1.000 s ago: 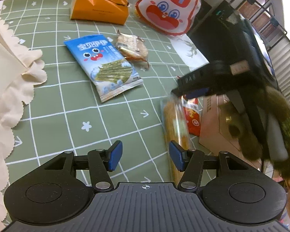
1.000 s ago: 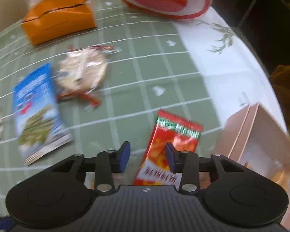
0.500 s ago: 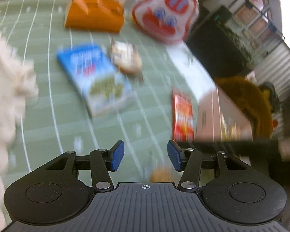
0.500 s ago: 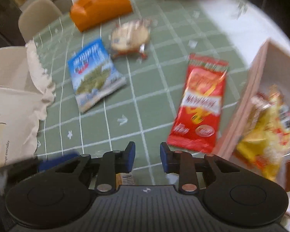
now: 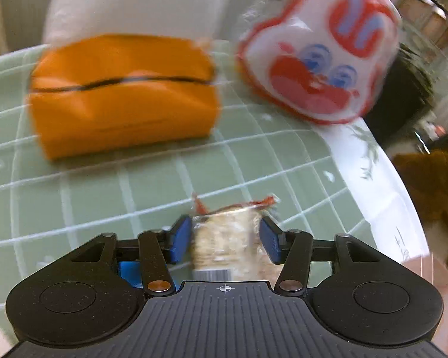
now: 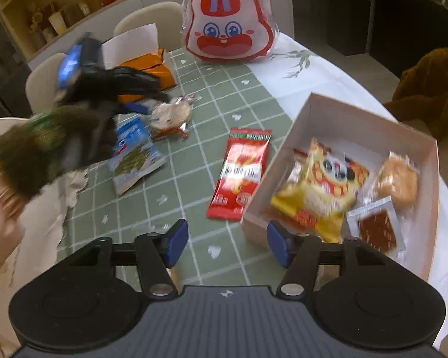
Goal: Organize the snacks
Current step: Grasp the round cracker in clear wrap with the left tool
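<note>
My left gripper (image 5: 225, 240) is open, its blue pads on either side of a clear-wrapped round rice cracker pack (image 5: 227, 238) lying on the green checked tablecloth; contact is unclear. The right wrist view shows the same cracker pack (image 6: 171, 115) with the left gripper (image 6: 134, 107) over it. My right gripper (image 6: 227, 246) is open and empty above the cloth, next to a pink box (image 6: 301, 119) holding a yellow snack bag (image 6: 316, 194) and other small packets. A red snack packet (image 6: 242, 176) and a blue seaweed packet (image 6: 134, 152) lie on the cloth.
An orange tissue pack (image 5: 122, 92) and a red-and-white rabbit bag (image 5: 316, 50) stand at the table's far side. A cream scalloped bag (image 6: 30, 238) lies at the left. Chairs (image 6: 152, 21) stand behind the table. A brown plush (image 6: 433, 89) sits past the right edge.
My left gripper moved forward across the table to the cracker pack, now between its pads. My right gripper pulled back and up and opened wider; a yellow snack bag now lies in the box.
</note>
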{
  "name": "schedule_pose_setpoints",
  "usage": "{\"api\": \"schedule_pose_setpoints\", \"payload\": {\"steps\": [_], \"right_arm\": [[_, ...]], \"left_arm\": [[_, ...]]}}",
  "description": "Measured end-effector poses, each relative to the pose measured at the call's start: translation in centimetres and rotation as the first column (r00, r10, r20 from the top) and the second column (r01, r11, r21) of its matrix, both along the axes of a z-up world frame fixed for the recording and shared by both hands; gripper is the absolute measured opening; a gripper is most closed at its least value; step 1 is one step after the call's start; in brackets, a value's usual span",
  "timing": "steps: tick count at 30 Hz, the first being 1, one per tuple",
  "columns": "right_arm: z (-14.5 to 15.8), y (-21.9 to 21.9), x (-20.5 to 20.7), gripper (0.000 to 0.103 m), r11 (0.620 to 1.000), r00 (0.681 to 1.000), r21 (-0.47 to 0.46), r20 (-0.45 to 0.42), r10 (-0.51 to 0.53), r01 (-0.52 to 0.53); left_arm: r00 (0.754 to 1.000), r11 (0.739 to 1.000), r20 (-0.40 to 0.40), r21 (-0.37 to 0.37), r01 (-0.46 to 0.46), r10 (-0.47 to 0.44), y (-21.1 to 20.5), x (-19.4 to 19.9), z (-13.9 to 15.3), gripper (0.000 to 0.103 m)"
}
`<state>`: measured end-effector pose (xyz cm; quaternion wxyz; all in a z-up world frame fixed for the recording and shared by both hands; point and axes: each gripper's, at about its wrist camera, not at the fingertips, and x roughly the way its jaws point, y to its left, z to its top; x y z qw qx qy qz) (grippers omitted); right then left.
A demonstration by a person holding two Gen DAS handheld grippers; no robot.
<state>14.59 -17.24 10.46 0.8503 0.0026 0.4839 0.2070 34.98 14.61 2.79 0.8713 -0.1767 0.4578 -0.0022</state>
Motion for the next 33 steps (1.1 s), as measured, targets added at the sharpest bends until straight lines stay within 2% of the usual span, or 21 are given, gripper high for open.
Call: {"api": "schedule_pose_setpoints", "payload": {"steps": [3, 7, 11, 13, 14, 20, 23, 26, 30, 33], "right_arm": [[-0.8, -0.5, -1.9, 0.061, 1.0, 1.0, -0.02, 0.006, 0.021, -0.021], [-2.7, -1.1, -3.2, 0.061, 0.999, 1.0, -0.037, -0.017, 0.011, -0.012], [-4.7, -1.2, -3.7, 0.061, 0.998, 0.999, -0.061, -0.04, -0.017, 0.014], [-5.3, -1.1, -3.8, 0.061, 0.998, 0.998, -0.05, -0.054, -0.028, 0.025], [-5.5, -1.0, -3.9, 0.061, 0.999, 0.998, -0.041, -0.061, -0.032, 0.029], [-5.1, 0.1, -5.3, 0.062, 1.0, 0.998, 0.016, -0.061, 0.005, -0.004], [-5.3, 1.5, -5.8, 0.069, 0.997, 0.995, 0.04, -0.076, 0.065, -0.063], [-6.2, 2.8, -6.0, 0.069, 0.996, 0.992, 0.013, -0.083, 0.093, -0.092], [-6.2, 2.4, -6.0, 0.073, 0.996, 0.994, -0.01, -0.057, 0.088, -0.089], [-6.4, 1.5, -5.8, 0.073, 0.987, 0.999, -0.158, 0.03, 0.037, -0.031]], "left_arm": [[0.988, 0.986, 0.006, 0.065, 0.153, -0.153, -2.7, -1.1, -0.1, 0.059], [0.958, 0.956, 0.0, 0.072, 0.286, -0.287, -5.4, -4.3, -0.1, 0.058], [0.935, 0.933, -0.011, 0.074, 0.353, -0.353, -7.5, -9.4, 0.4, 0.056], [0.924, 0.919, -0.013, 0.102, 0.381, -0.382, -8.2, -11.9, 0.6, 0.057], [0.923, 0.917, -0.015, 0.114, 0.383, -0.384, -8.2, -13.2, 0.7, 0.057], [0.964, 0.953, -0.048, 0.148, 0.266, -0.262, -6.1, -19.0, 1.2, 0.057], [0.973, 0.963, -0.065, 0.142, 0.229, -0.222, -5.5, -20.6, 1.4, 0.057], [0.978, 0.969, -0.068, 0.142, 0.204, -0.196, -5.2, -22.2, 1.6, 0.057], [0.982, 0.974, -0.069, 0.129, 0.185, -0.177, -5.2, -23.0, 1.5, 0.057], [0.982, 0.978, -0.07, 0.105, 0.182, -0.175, -5.0, -23.1, 1.4, 0.058]]}}
